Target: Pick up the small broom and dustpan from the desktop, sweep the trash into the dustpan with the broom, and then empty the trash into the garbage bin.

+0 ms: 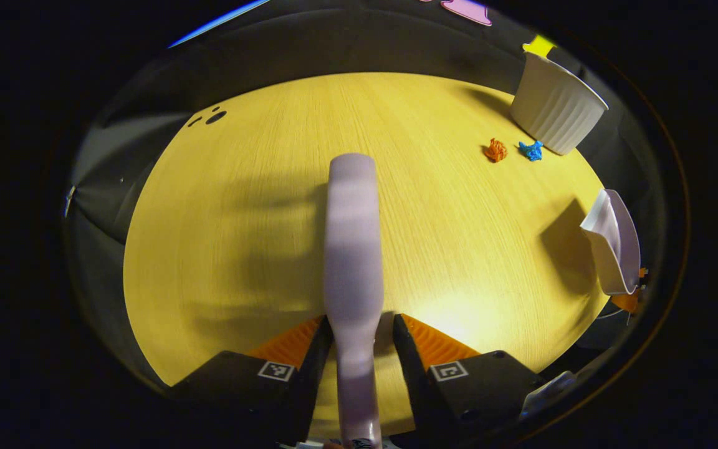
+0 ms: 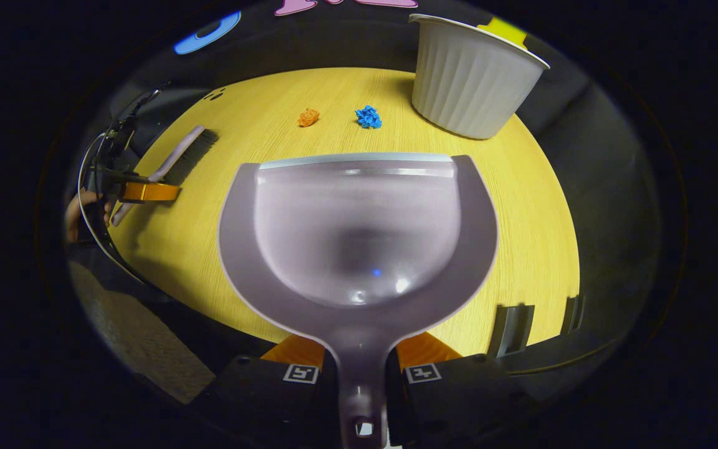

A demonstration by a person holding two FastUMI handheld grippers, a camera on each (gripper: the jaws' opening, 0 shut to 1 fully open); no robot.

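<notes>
The lilac plastic broom (image 1: 351, 262) hides its bristles beneath its back in the left gripper view. The pale lilac plastic dustpan (image 2: 359, 237) handle end is cut off at the near edge. The far-left hand (image 2: 75, 215) is partly hidden.

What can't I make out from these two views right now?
- Broom bristles: left gripper view, hidden under its own handle.
- Garbage bin inside: both views, walls block it.
- Orange scrap and blue scrap: too small to identify.
- Dustpan handle end: right gripper view, cut off at the bottom edge.
</notes>
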